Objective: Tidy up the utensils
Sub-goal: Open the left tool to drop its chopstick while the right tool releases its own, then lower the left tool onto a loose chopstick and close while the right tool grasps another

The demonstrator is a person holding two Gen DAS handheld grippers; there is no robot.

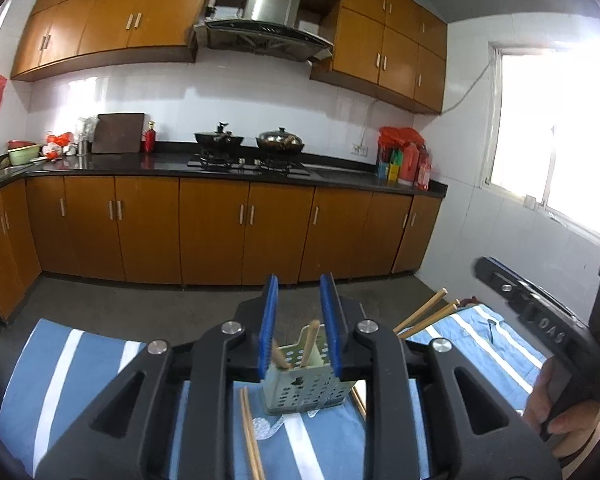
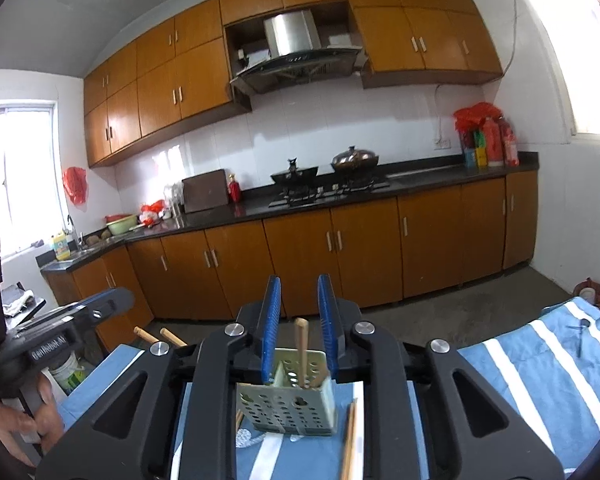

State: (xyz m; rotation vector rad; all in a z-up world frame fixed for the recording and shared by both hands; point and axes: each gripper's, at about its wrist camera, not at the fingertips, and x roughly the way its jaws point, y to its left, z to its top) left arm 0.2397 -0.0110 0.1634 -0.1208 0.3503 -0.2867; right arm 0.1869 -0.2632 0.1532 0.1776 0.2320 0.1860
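**Both grippers parted above the utensil holder**

Left gripper [image 1: 299, 328]: two blue pads stand a narrow gap apart, nothing pinched between them; released. Seen through that gap, the utensil holder [image 1: 304, 384] sits on the striped cloth [image 1: 60, 360]. It is one pale green perforated box.

Left wrist view count: two wooden sticks stand in the holder, one upright chopstick [image 1: 310, 342] near its middle, one leaning at its 9 o'clock side. One pair of chopsticks [image 1: 250, 432] lies flat on the cloth at 7 o'clock of the holder. Another stick end shows at 4 o'clock, mostly hidden by the gripper body. Two more wooden handles [image 1: 424, 316] poke up at 2 o'clock, past the gripper's linkage.

Right gripper [image 2: 299, 324]: two blue pads likewise parted, gripping nothing; released. The same holder [image 2: 288, 408] lies below the gap, with one stick [image 2: 301, 350] clearly standing in it. Two chopsticks [image 2: 350, 440] lie on the cloth at its 4 o'clock. Two stick ends [image 2: 156, 336] show at 10 o'clock.

Each view catches the other gripper at its edge, held by a hand [image 1: 556, 404].

Outward: one long counter [image 1: 140, 166] at 12 o'clock, two woks [image 1: 280, 142] on the hob, one range hood [image 1: 268, 20] above, wooden cabinets above and below.
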